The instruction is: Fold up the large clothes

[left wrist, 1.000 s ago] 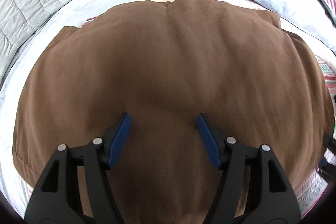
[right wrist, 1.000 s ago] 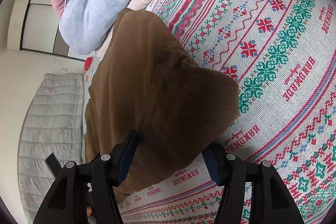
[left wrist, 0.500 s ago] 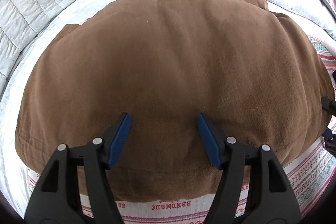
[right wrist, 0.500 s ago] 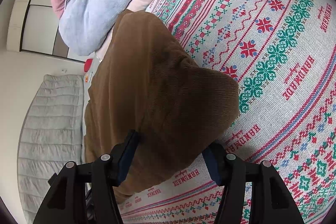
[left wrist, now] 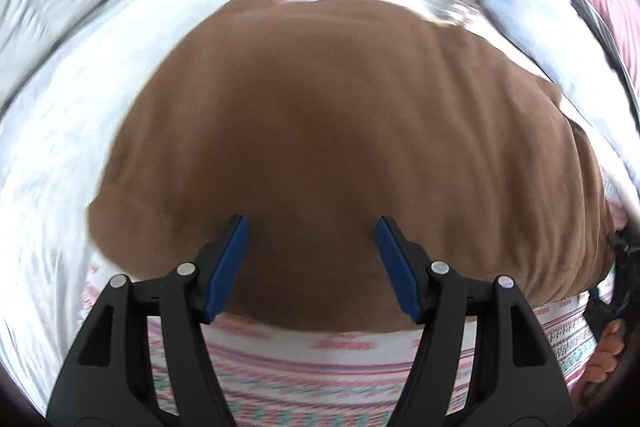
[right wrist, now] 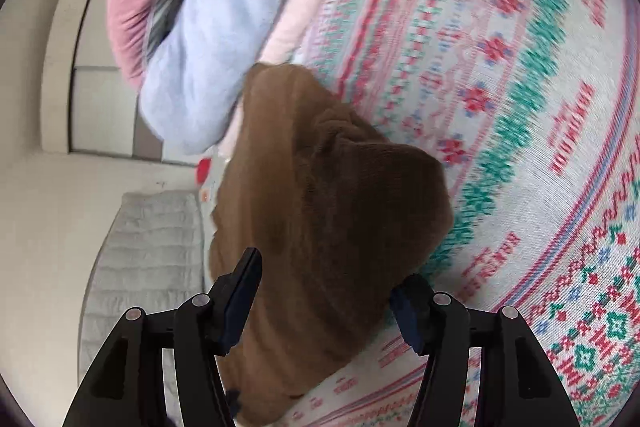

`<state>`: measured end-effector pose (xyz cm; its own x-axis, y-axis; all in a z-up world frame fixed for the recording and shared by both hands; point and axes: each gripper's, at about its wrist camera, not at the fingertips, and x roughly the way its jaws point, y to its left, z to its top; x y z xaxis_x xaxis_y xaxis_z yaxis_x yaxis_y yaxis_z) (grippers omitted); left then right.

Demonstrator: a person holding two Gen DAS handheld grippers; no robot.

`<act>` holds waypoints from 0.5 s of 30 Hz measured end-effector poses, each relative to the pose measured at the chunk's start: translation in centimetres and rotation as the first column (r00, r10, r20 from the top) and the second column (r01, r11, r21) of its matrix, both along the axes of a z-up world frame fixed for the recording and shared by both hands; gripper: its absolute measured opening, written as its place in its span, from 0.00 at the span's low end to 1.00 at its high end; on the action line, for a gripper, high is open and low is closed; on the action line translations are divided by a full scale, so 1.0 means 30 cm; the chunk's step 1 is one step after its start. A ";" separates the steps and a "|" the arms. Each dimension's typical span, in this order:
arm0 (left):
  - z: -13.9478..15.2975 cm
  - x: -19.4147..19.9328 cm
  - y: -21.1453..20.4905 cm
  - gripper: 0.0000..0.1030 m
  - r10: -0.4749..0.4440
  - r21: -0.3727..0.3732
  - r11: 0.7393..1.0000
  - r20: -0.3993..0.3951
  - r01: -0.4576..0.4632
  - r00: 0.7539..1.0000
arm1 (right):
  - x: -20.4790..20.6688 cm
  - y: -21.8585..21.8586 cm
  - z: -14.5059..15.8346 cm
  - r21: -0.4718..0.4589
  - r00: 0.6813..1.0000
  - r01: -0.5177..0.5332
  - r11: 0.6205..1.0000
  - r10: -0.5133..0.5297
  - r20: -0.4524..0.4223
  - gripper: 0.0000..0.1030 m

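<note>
Brown garment point(left wrist: 340, 155): we see it lying folded on the bed, over the patterned knit blanket point(right wrist: 540, 107), its near hem just short of the bed's near edge
Left hand-held gripper point(left wrist: 312, 247): we see its blue pads apart above the garment's near hem, nothing between them; the view is blurred
Right hand-held gripper point(right wrist: 326, 293): we see its jaws apart on either side of the garment's right corner fold; the cloth bulges up between them, and we cannot tell whether the pads touch it
Pile of bedding point(right wrist: 208, 39): pale blue and pink folded covers sit at the bed's far right corner, touching the garment's far end
Hand point(left wrist: 608, 351): we glimpse fingers at the right rim of the left view
Grey quilted headboard point(right wrist: 148, 267): along the bed's left edge
</note>
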<state>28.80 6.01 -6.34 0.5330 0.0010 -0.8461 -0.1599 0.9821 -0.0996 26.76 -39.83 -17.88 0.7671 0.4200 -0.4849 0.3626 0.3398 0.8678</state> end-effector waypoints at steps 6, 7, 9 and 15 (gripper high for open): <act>-0.008 -0.051 0.167 0.66 0.019 -0.071 0.997 0.035 -0.017 0.999 | -0.014 0.013 -0.003 -0.112 0.999 0.047 0.993 -0.047 0.000 0.60; -0.008 -0.051 0.182 0.66 0.017 -0.073 0.997 0.043 -0.014 0.999 | -0.011 0.020 -0.002 -0.124 0.999 0.046 0.991 -0.047 -0.002 0.60; -0.009 -0.058 0.216 0.66 0.016 -0.070 0.997 0.059 -0.012 0.998 | -0.002 0.026 -0.002 -0.138 0.999 0.040 0.990 -0.041 -0.003 0.60; 0.001 -0.055 0.240 0.66 0.020 -0.042 0.999 0.085 -0.017 0.996 | 0.006 0.031 -0.012 -0.150 0.999 0.050 0.987 -0.049 0.012 0.47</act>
<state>27.16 13.21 -6.31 0.6035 -0.0220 -0.7971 -0.1673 0.9739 -0.1536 26.95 -38.89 -18.24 0.7894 0.3042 -0.5332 0.3754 0.4480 0.8114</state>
